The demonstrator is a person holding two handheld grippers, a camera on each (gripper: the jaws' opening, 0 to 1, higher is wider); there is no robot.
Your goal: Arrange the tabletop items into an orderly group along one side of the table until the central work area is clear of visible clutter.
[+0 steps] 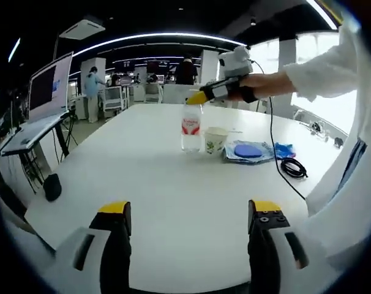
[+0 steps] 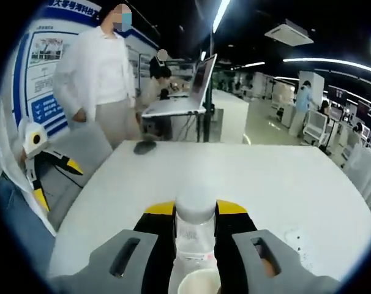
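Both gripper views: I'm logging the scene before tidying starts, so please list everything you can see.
Table: one, white, under everything.
Water bottle: one, clear with red label and white cap, table's far middle, between the right jaws.
Paper cup: one, white, right beside the bottle.
Cloth: one, blue, on a flat packet right of the cup.
Cable: one, black, coiled right of the cloth.
Black object: one, at the table's left edge.
Laptop: one, open, on a stand beyond the table.
Left hand-held gripper: black and yellow, open.
Right hand-held gripper: closed on the bottle.
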